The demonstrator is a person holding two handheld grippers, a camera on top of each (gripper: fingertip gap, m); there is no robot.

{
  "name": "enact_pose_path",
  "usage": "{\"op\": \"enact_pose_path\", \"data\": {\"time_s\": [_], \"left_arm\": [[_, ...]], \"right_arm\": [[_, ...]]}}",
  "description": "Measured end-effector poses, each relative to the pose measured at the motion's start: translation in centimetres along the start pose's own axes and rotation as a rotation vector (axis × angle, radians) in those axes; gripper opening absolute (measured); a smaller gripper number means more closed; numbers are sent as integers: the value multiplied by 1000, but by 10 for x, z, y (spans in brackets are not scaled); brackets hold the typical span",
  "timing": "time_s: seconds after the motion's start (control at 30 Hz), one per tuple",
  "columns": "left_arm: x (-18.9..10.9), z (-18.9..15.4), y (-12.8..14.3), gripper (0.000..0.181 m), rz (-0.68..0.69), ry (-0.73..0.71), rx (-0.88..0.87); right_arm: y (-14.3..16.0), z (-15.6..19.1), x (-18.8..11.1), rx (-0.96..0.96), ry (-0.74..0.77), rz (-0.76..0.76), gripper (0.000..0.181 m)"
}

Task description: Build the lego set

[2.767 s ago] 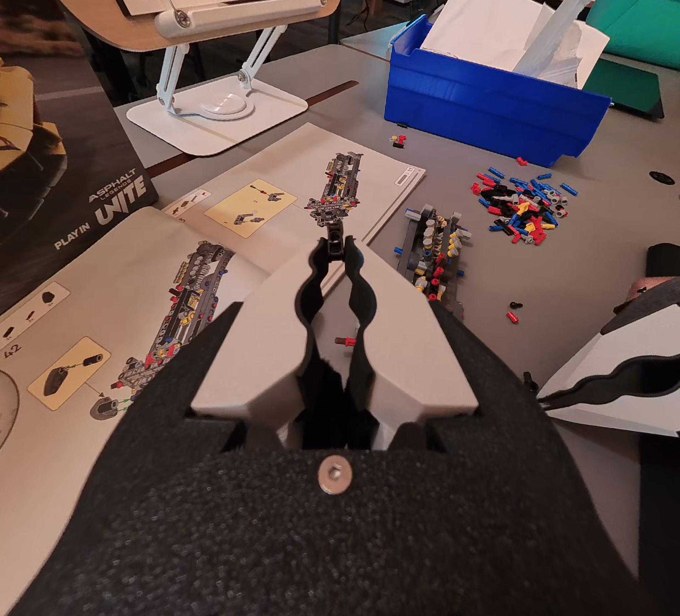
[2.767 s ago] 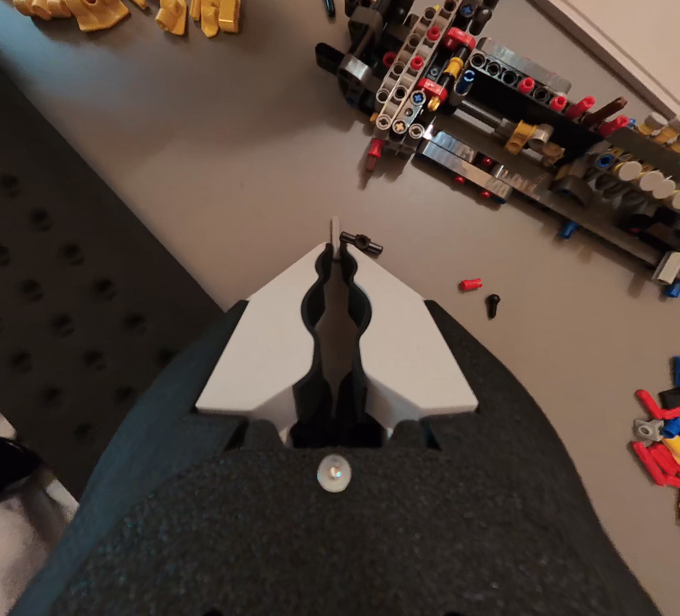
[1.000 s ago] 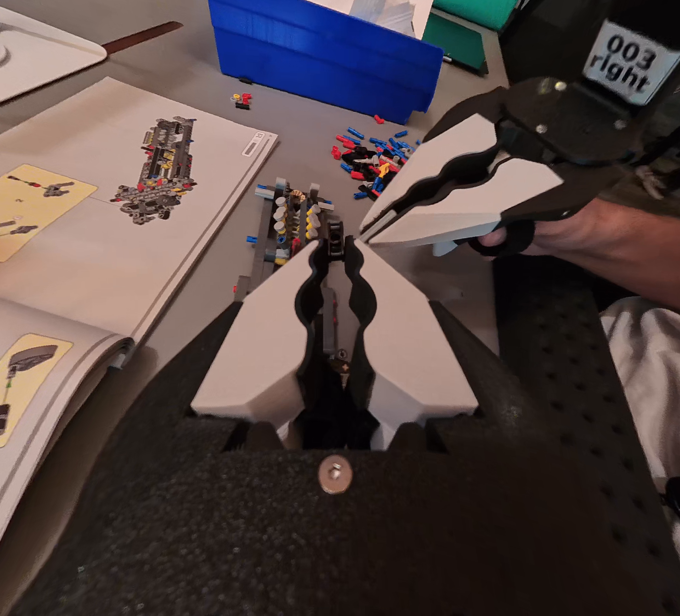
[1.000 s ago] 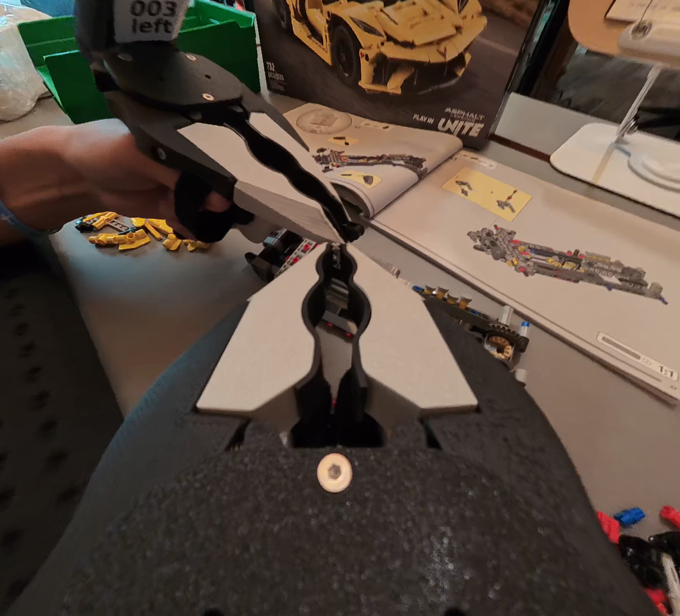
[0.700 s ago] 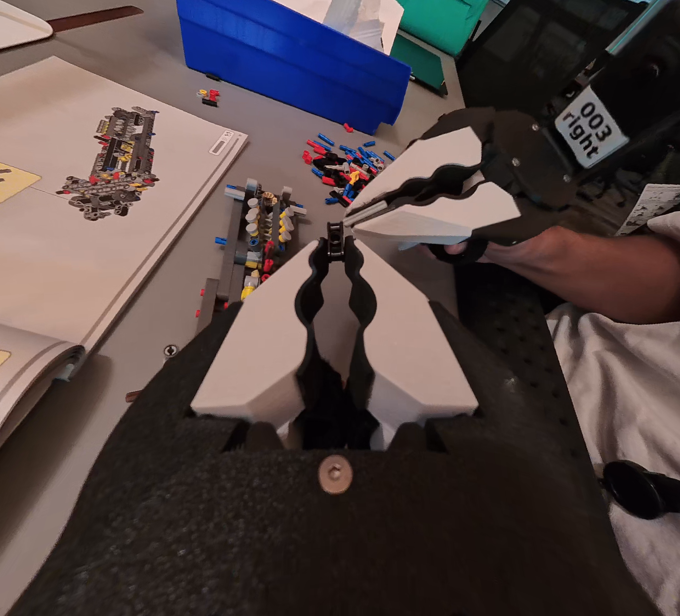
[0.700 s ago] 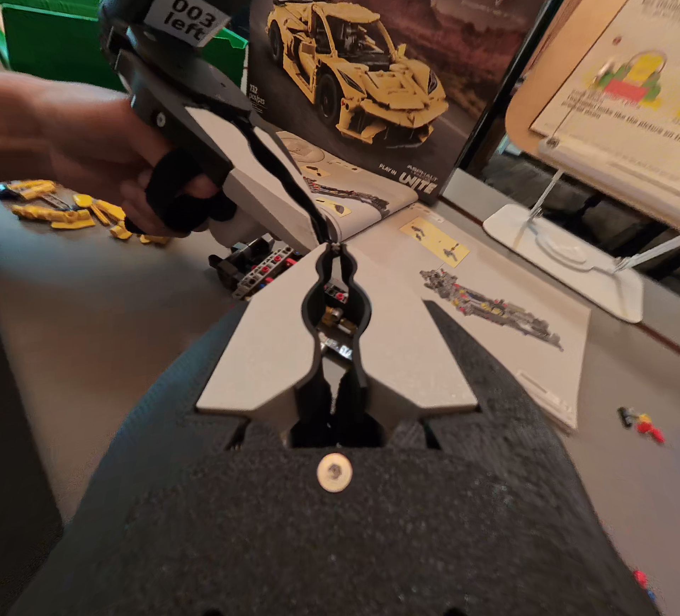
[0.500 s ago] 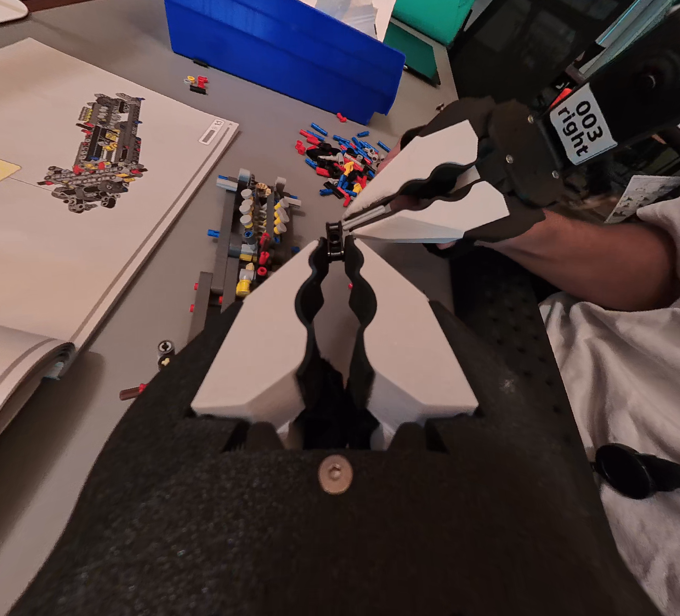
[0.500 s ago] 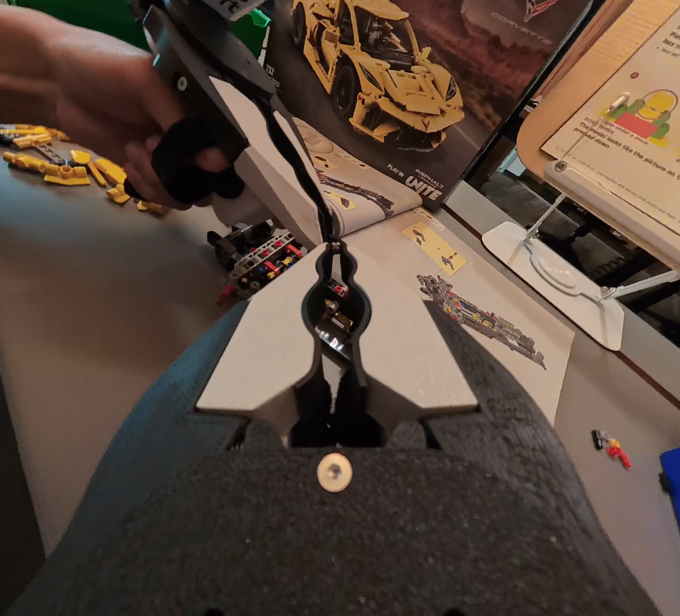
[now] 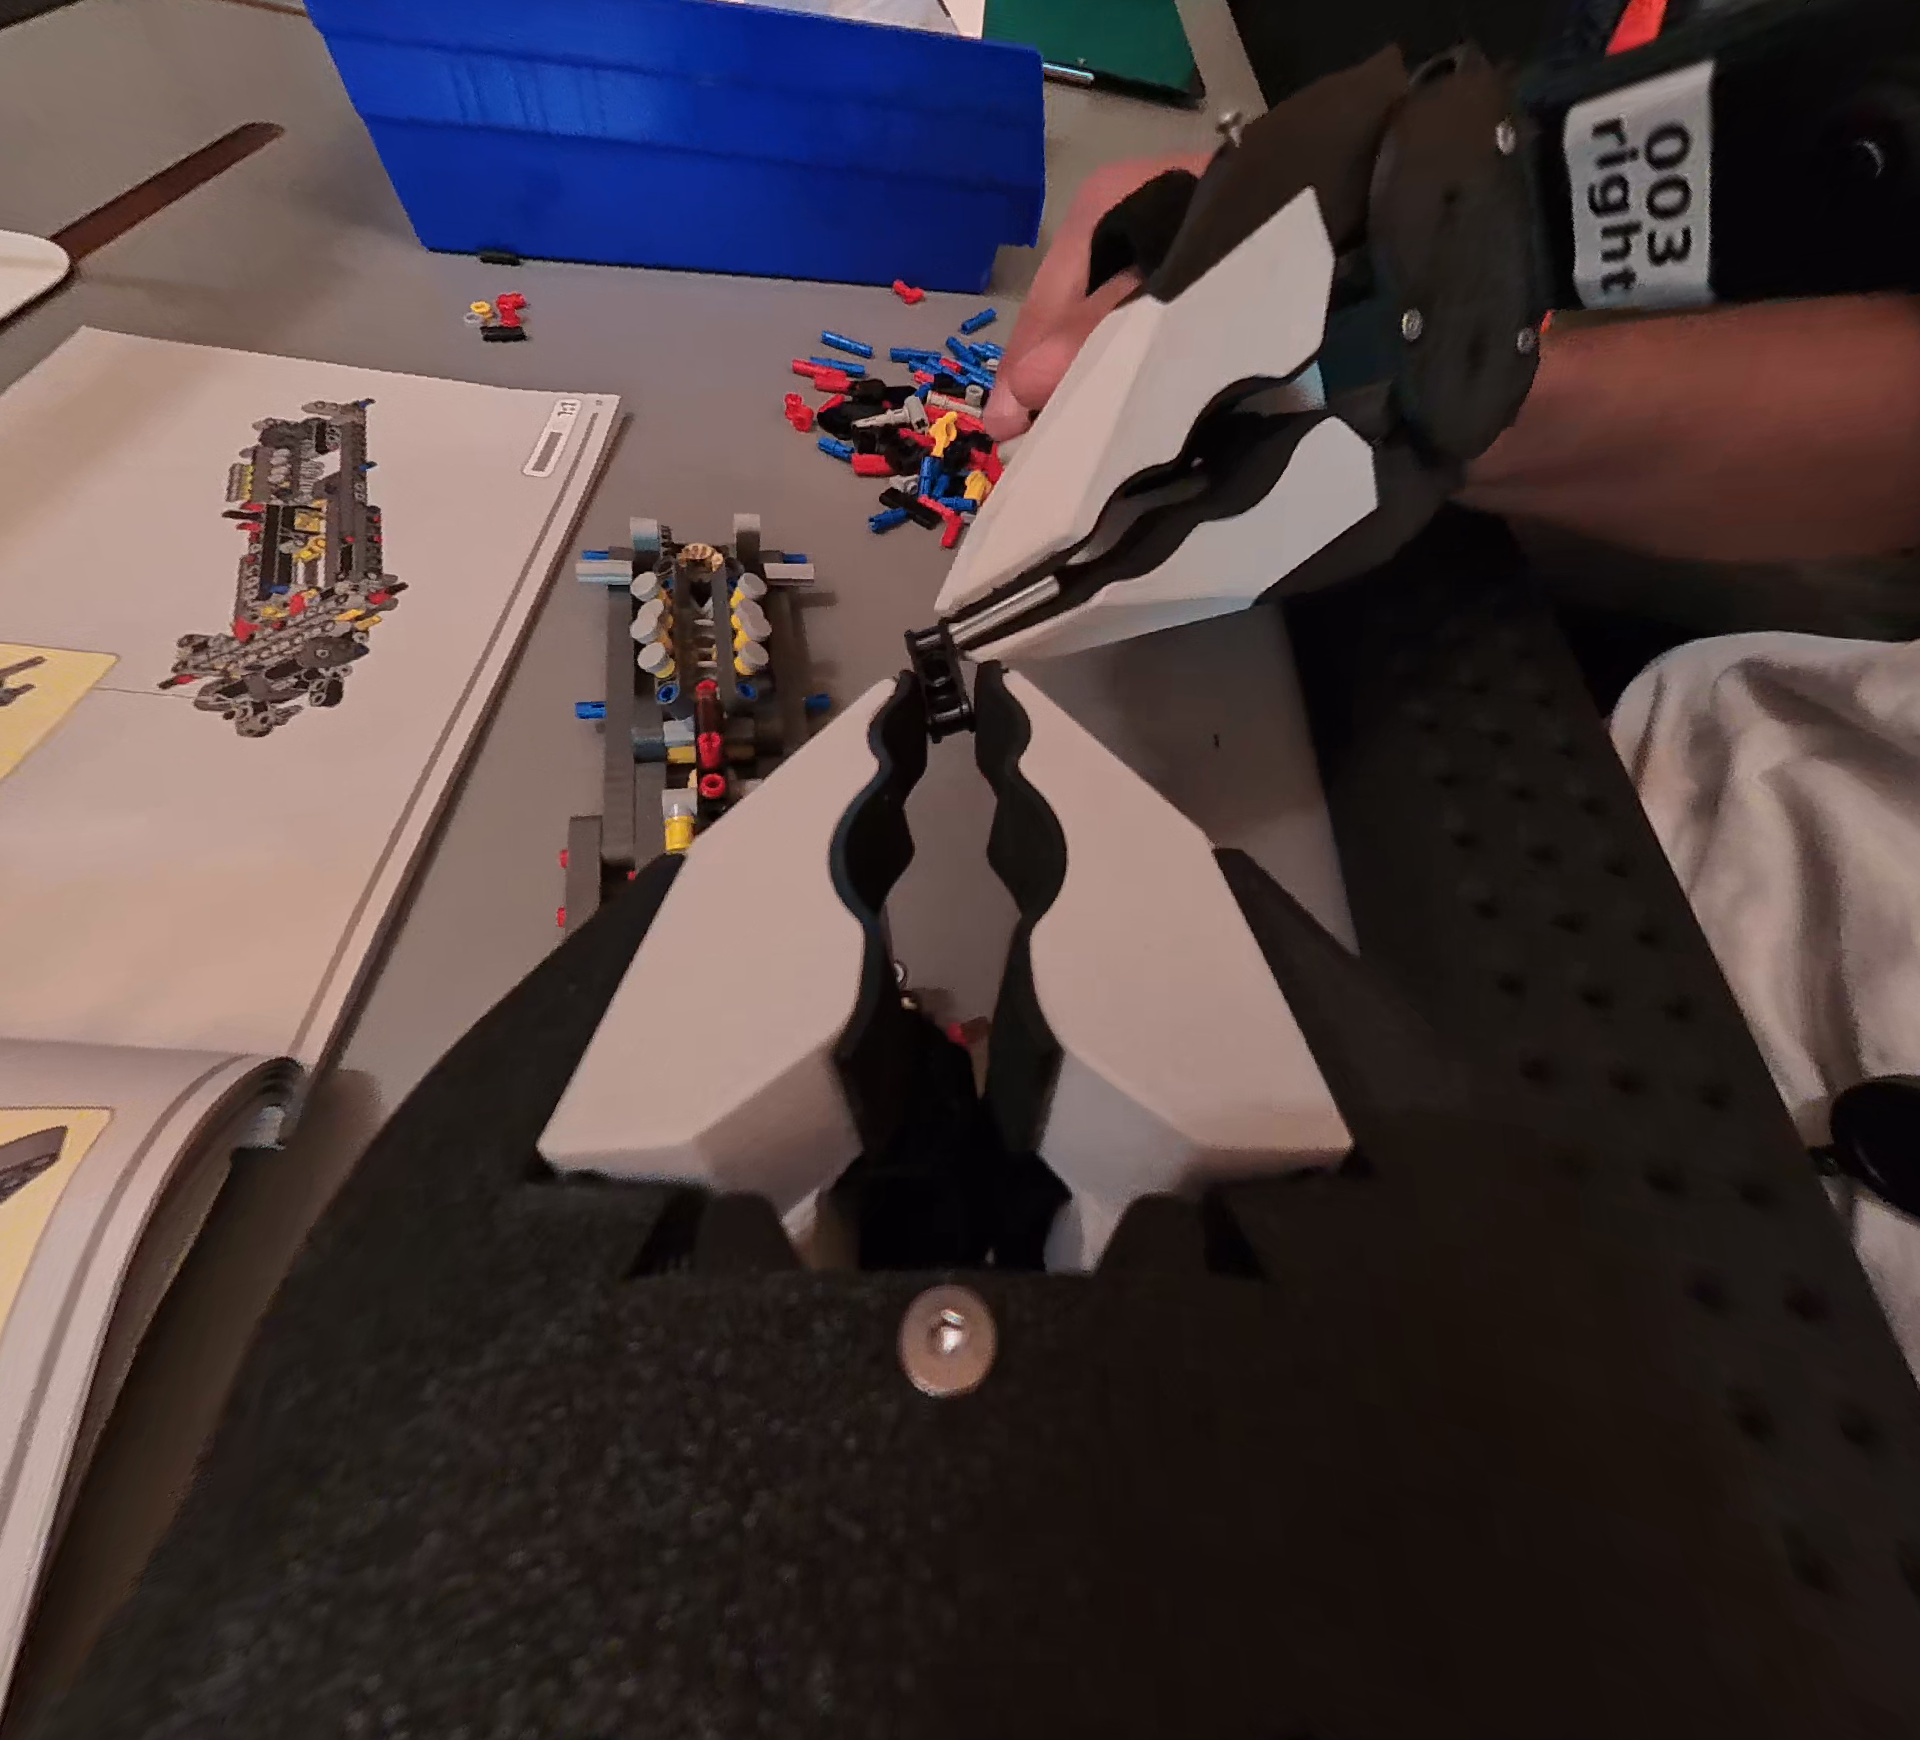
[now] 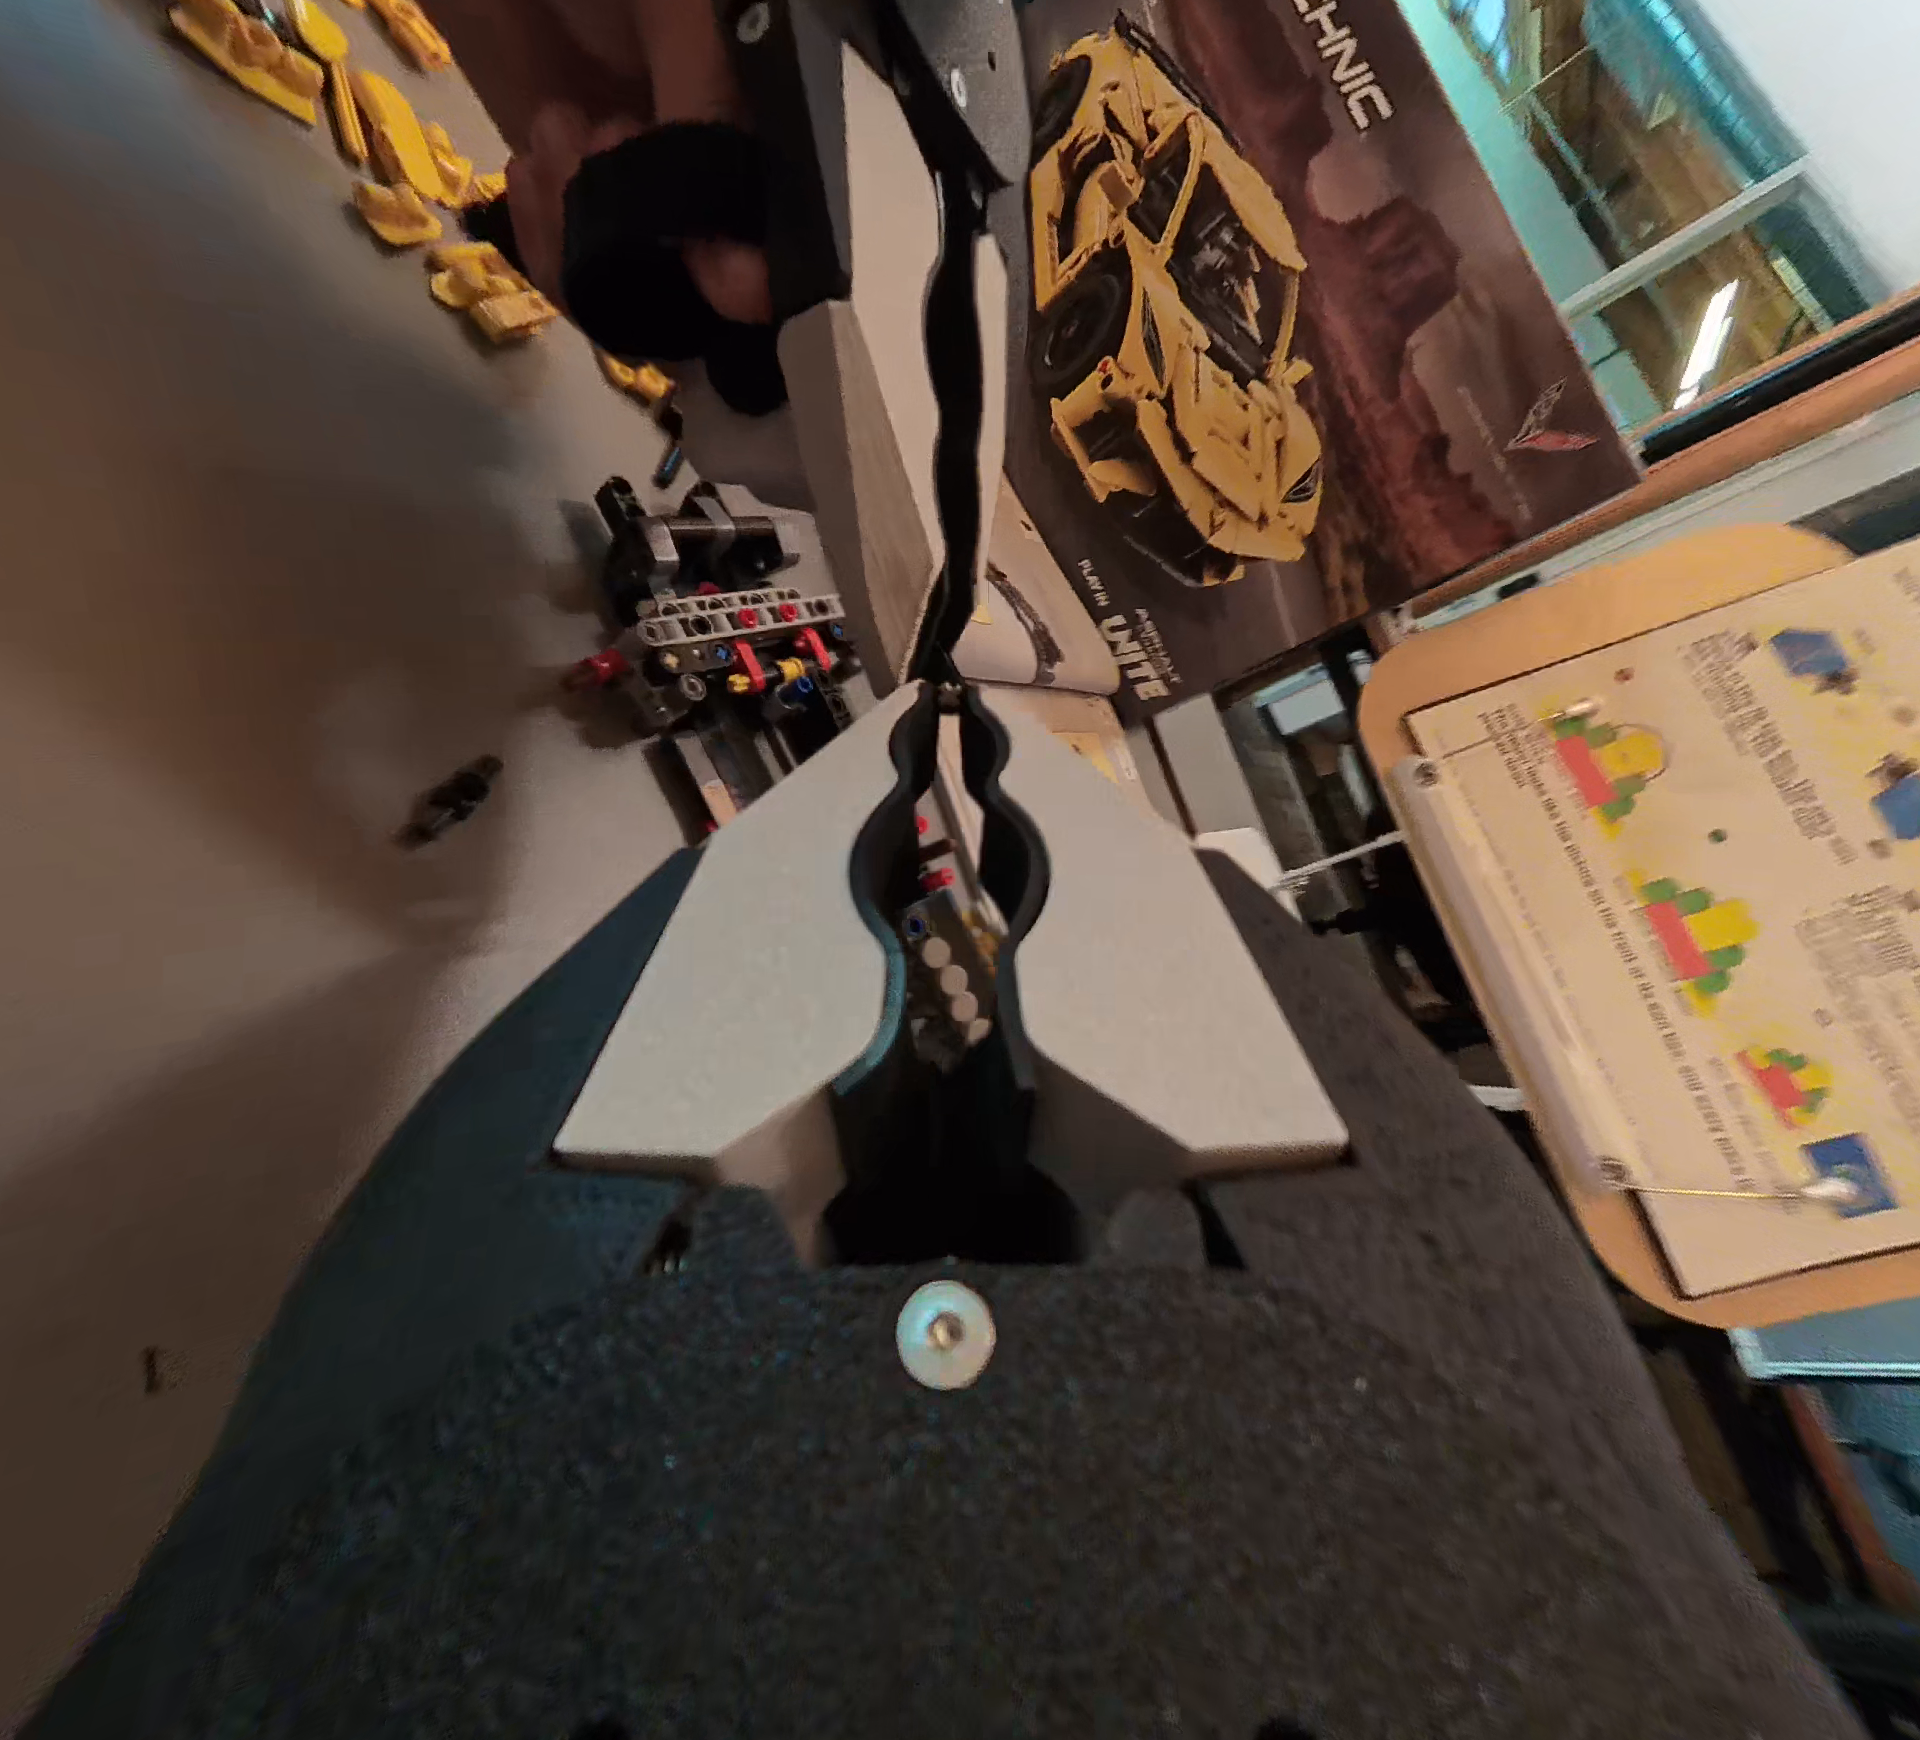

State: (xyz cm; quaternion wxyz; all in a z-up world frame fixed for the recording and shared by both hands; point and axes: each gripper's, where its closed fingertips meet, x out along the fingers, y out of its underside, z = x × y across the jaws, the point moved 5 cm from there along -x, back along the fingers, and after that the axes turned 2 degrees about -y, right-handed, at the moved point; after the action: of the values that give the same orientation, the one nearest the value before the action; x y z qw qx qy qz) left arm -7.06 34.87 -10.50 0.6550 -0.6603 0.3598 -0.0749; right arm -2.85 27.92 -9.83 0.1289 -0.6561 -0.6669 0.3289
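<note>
Left wrist view: at frame centre my left gripper (image 9: 940,703) pinches a small black connector (image 9: 938,680) in narrow jaws, while my right gripper (image 9: 961,625) clamps a grey rod (image 9: 1000,614) into it; next I'd push them together, above the half-built chassis (image 9: 698,682) on the surface (image 9: 665,360).

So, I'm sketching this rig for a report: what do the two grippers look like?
Both match: the left gripper and right gripper have pale grey wedge-shaped fingers with wavy black inner pads, a black textured body with a silver screw, and a white label. A black loop wraps one finger.
</note>
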Motion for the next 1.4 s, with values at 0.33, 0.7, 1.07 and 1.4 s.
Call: {"op": "enact_pose_path", "data": {"time_s": [0.33,0.7,1.07,1.4], "left_arm": [[5,3,2,7,-3,5,-45],[0,-10,-14,10,-111,110,-71],[4,-5,-9,7,-98,189,-266],[-35,60,-5,6,-161,-150,-305]], "right_arm": [[6,3,0,145,34,-3,3],[3,-14,-16,751,-160,-193,15],[9,-6,-7,287,-59,82,0],[-25,46,2,729,-563,98,27]]}}
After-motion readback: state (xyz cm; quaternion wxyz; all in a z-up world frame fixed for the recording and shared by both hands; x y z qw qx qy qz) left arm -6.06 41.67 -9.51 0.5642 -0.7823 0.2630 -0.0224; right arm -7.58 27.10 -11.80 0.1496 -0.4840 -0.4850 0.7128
